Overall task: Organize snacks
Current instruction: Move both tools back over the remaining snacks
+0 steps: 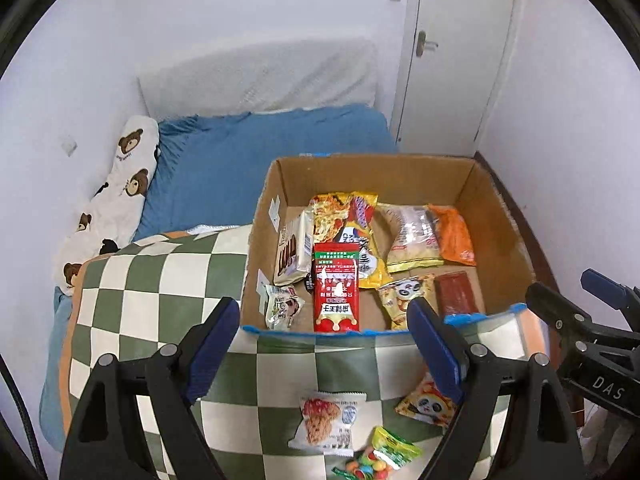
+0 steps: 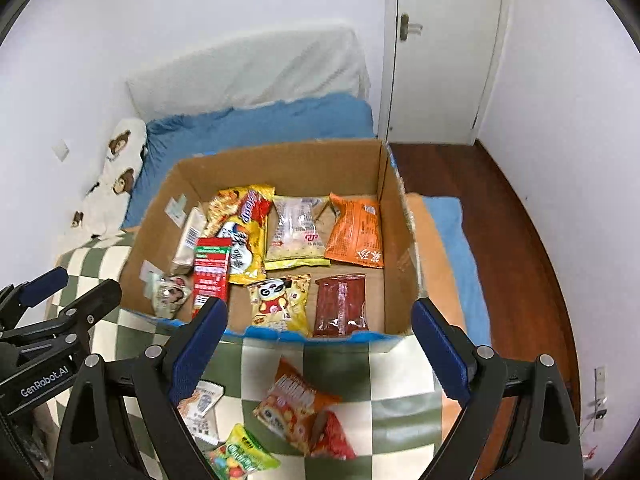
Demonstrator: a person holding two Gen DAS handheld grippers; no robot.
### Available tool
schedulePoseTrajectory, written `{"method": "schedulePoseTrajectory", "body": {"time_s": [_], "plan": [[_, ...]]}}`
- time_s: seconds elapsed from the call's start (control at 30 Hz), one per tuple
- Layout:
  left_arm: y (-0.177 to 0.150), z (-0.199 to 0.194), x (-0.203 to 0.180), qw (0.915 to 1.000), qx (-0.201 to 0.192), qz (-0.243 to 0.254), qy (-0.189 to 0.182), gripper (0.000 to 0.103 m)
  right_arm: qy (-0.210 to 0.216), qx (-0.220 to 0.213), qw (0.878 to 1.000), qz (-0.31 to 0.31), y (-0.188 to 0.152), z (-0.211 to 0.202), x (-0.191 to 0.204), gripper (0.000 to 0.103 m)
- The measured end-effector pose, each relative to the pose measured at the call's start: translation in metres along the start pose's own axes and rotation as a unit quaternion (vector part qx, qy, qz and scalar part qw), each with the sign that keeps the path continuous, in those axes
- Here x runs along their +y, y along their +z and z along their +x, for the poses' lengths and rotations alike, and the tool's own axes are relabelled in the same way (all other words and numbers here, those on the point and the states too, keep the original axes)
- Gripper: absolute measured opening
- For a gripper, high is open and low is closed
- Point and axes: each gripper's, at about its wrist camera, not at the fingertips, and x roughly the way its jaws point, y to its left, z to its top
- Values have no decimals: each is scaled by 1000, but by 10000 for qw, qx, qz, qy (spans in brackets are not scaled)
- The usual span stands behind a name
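Two grippers are hovering side by side above a checkered blanket [image 1: 160,280], both facing a cardboard box [image 1: 400,172] that is sitting on a bed with a blue sheet [image 1: 248,160]. At far left, a bear-print pillow [image 1: 120,192] is lying along the wall. The left gripper [image 1: 320,328] is holding its blue-padded fingers [image 1: 212,344] wide apart, gripping nothing, and the right gripper [image 2: 320,328] is doing the same.

Inside the box, running left to right, a small white packet [image 1: 282,306] is leaning in the near left corner, a cream biscuit pack [image 1: 294,250] is lying behind it, and a red sachet [image 1: 336,288] is resting partly over a yellow noodle bag [image 1: 364,236]. Next, a clear-windowed bag [image 1: 412,236] is lying beside an orange packet [image 1: 456,236] at the right wall. In front of them, a yellow panda packet [image 2: 280,304] and a dark red pack [image 2: 342,304] are lying flat, side by side.

Outside the box, on the blanket just below the grippers, loose snacks are waiting: a white pastry packet [image 1: 328,424], a green candy bag [image 1: 384,456], and a second panda packet [image 1: 426,404], which is showing orange from the right wrist view. At far right, a dark wooden floor [image 2: 520,220] is running towards a closed white door [image 2: 440,40].
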Motion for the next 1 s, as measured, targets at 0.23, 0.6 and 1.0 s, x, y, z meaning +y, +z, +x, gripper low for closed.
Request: {"method": "schedulePoseTrajectory", "body": {"time_s": [0.23, 0.6, 1.0], "plan": [[-10, -50, 0, 9992, -388, -24, -57, 85, -42, -631, 9980, -10, -16, -69, 5, 95], [-57, -56, 5, 9999, -25, -100, 17, 85, 314, -434, 9978, 378, -56, -93, 3, 95], [-144, 57, 47, 9821, 1836, -320, 264, 85, 928, 1576, 9784, 962, -117, 64, -6, 95]]}}
